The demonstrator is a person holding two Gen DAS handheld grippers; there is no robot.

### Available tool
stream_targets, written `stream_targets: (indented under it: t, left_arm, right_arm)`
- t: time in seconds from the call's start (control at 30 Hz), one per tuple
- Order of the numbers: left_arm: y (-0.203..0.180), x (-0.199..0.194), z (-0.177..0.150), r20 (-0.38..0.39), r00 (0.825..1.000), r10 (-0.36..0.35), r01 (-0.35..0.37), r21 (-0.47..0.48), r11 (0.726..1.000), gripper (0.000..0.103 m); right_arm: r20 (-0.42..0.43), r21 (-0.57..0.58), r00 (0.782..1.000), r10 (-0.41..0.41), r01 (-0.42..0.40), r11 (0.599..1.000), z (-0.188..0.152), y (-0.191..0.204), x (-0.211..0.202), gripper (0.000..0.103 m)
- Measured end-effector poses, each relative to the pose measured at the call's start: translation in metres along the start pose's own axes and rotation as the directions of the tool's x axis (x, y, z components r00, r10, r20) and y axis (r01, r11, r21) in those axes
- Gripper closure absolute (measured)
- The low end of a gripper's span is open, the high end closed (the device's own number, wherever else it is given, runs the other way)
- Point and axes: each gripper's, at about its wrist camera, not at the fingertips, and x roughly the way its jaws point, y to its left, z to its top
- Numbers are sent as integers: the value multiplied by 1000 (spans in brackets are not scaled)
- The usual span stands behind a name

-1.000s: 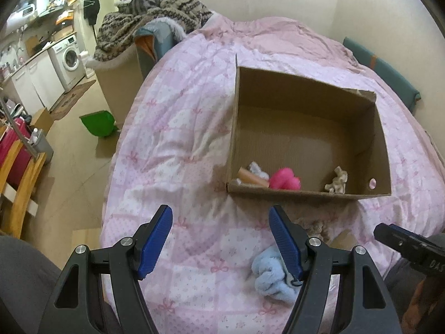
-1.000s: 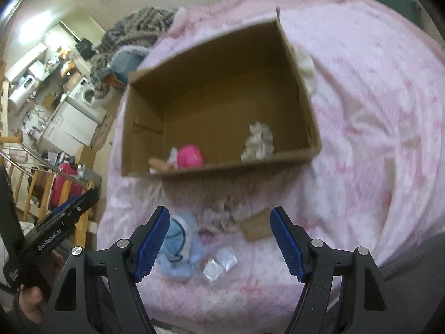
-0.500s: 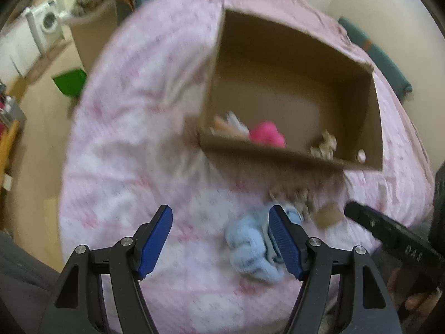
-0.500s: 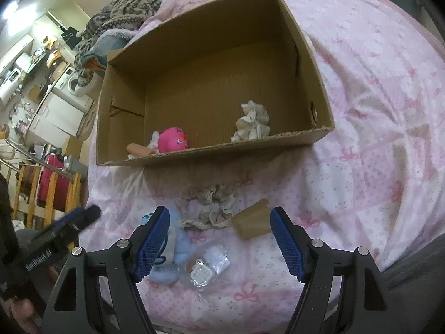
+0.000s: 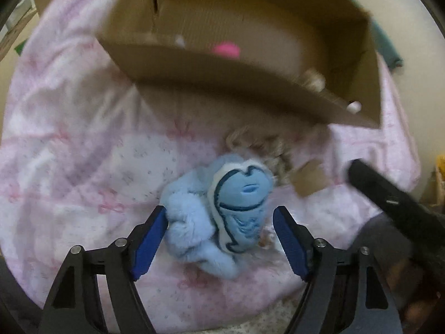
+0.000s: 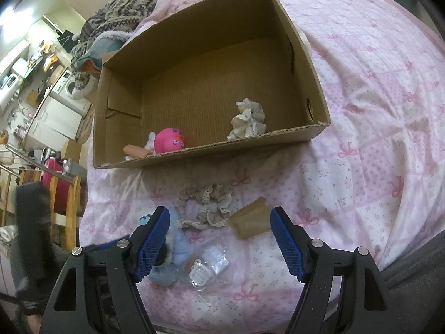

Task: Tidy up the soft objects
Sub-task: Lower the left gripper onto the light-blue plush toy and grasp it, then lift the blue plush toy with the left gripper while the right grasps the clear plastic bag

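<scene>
Since a second ago the left gripper (image 5: 219,222) has dropped from well above the bed to straddle the blue plush toy (image 5: 219,214), which had lain low beside its right finger and now fills the gap between the blue pads. Its jaws stand wide; the left pad (image 5: 150,239) touches or nearly touches the toy's fuzzy side, while the right pad (image 5: 289,242) stands clear of it, so nothing is clamped. The left wrist view is blurred.

The toy lies on the pink quilt (image 5: 69,153), embroidered face up. Just beyond it is a lace-edged scrunchie (image 5: 258,144), and to the right of that a small tan piece (image 5: 308,178), material unclear. The cardboard box (image 5: 222,80) sits farther on, its near wall toward the camera, with a pink shape inside.

The right gripper (image 6: 219,239) has also come lower and nearer the box, and hangs wide open above the quilt (image 6: 375,111), holding nothing. Between its fingers lie the scrunchie (image 6: 205,206), the tan piece (image 6: 250,220) just right of it, and a clear plastic bag (image 6: 208,267) with small white bits. The blue toy (image 6: 173,247) shows partly behind its left finger. In the box (image 6: 306,55) rest a pink round toy (image 6: 168,140) near the front left, a tan tube-like piece (image 6: 135,150) beside it, and a cream scrunchie (image 6: 247,119) toward the front right.
</scene>
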Motion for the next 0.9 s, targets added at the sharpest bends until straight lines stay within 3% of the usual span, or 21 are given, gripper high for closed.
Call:
stream_targets:
  t: [0.07, 0.13, 0.2, 0.33, 0.57, 0.77, 0.9]
  left_arm:
    - [1, 16, 0, -38, 999, 22, -22, -11, 1000, 28]
    - [4, 17, -1, -15, 1000, 27, -27, -28, 999, 36]
    - [5, 14, -2, -6, 999, 39, -39, -24, 999, 56]
    - [11, 7, -5, -5, 1000, 1, -1, -27, 1000, 78]
    - [30, -35, -12, 62, 997, 55, -54, -30, 998, 80]
    - [44, -81, -10, 131, 984, 118, -111, -58, 992, 80]
    - [43, -104, -6, 159, 977, 142, -134, -61, 989, 80]
  right_arm:
    - [0, 3, 1000, 0, 0, 1000, 0, -1, -1, 24]
    - [3, 5, 1000, -1, 1, 1000, 0, -1, -1, 24]
    - [4, 9, 1000, 0, 0, 1000, 1, -2, -1, 24]
    - [1, 21, 1000, 4, -4, 1000, 3, -4, 1, 24]
    - [6, 55, 999, 38, -38, 998, 8, -11, -2, 24]
    - [-7, 140, 992, 127, -125, 982, 12, -26, -6, 24]
    - [-76, 184, 979, 188, -172, 968, 7, -26, 0, 24]
